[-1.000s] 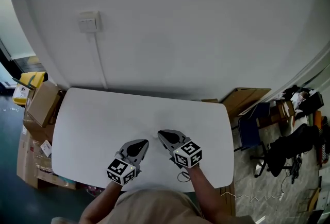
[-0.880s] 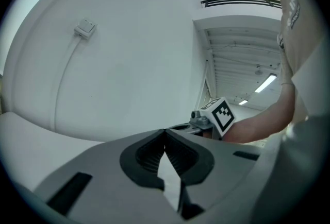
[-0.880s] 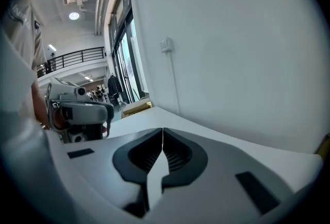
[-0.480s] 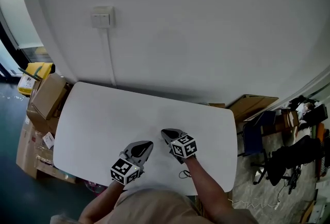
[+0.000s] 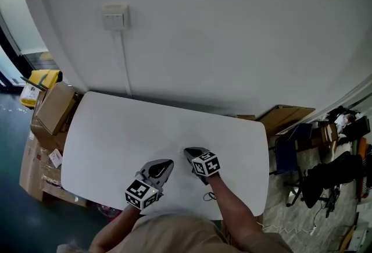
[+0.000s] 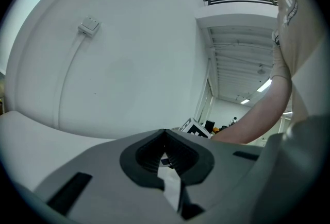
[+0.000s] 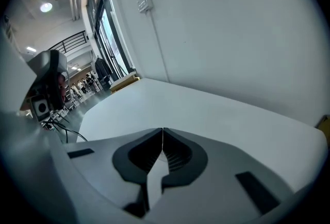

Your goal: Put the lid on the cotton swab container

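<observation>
No cotton swab container and no lid show in any view. In the head view my left gripper (image 5: 165,164) and my right gripper (image 5: 188,153) hover side by side over the near edge of the white table (image 5: 116,129). In the left gripper view the left gripper (image 6: 165,133) has its jaws closed tip to tip with nothing between them. In the right gripper view the right gripper (image 7: 163,131) is likewise shut and empty, pointing across the bare tabletop (image 7: 206,109).
A white wall with a switch box (image 5: 114,17) and a cable running down stands behind the table. Cardboard boxes (image 5: 52,109) sit on the floor at the left. Chairs and clutter (image 5: 325,164) stand at the right.
The head view has shifted slightly, so the table sits a little lower and more to the right. Both grippers stay shut near the front edge, the right one edging slightly forward.
</observation>
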The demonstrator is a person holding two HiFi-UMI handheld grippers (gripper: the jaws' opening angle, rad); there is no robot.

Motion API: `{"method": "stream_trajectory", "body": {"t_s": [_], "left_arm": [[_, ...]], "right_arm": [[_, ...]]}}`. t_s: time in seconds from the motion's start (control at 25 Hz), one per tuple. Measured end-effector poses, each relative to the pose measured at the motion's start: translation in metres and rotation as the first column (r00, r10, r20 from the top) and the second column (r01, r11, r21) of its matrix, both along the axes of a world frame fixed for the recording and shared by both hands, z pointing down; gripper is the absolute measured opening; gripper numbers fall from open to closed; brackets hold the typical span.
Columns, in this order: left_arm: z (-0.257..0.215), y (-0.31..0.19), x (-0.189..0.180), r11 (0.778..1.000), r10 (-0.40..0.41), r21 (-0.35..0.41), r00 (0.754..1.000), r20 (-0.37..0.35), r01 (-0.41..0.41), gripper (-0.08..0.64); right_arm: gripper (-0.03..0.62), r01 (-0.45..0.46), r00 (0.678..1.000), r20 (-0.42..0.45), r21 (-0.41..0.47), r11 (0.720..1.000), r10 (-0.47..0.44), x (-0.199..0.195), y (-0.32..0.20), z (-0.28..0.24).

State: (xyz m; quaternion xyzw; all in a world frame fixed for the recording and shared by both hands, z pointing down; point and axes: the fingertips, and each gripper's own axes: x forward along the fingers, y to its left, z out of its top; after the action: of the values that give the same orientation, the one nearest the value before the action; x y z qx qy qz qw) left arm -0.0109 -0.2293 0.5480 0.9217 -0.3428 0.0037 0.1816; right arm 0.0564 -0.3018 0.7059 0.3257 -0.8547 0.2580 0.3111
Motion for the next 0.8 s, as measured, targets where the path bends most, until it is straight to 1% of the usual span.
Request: {"method": "stream_trajectory", "body": {"t_s": [0.24, 0.36, 0.48, 0.64, 0.68, 0.8], "left_arm": [[-0.003, 0.001, 0.0, 1.0, 0.004, 0.011, 1.0, -0.001, -0.004, 0.014], [-0.004, 0.0, -0.001, 1.0, 0.002, 0.014, 1.0, 0.002, -0.002, 0.014], [-0.003, 0.002, -0.002, 1.0, -0.002, 0.017, 1.0, 0.005, 0.002, 0.014], [-0.002, 0.005, -0.001, 1.0, -0.003, 0.013, 1.0, 0.006, 0.003, 0.014], [-0.001, 0.006, -0.001, 1.0, -0.003, 0.012, 1.0, 0.006, 0.003, 0.012], [-0.001, 0.009, -0.001, 1.0, 0.0, 0.016, 1.0, 0.007, 0.0, 0.012]], "right_arm": [[0.017, -0.006, 1.0, -0.008, -0.027, 1.0, 0.006, 0.005, 0.002, 0.005], [0.017, 0.015, 0.999, -0.034, -0.029, 0.999, -0.016, 0.004, 0.0, 0.006], [0.017, 0.049, 0.994, -0.101, -0.033, 0.998, -0.052, 0.003, 0.004, 0.01], [0.017, 0.051, 0.984, -0.17, -0.054, 0.997, -0.06, 0.002, 0.004, 0.013], [0.017, 0.065, 0.977, -0.203, -0.05, 0.997, -0.073, 0.001, 0.004, 0.014], [0.017, 0.114, 0.942, -0.315, -0.024, 0.993, -0.115, -0.001, 0.005, 0.013]]}}
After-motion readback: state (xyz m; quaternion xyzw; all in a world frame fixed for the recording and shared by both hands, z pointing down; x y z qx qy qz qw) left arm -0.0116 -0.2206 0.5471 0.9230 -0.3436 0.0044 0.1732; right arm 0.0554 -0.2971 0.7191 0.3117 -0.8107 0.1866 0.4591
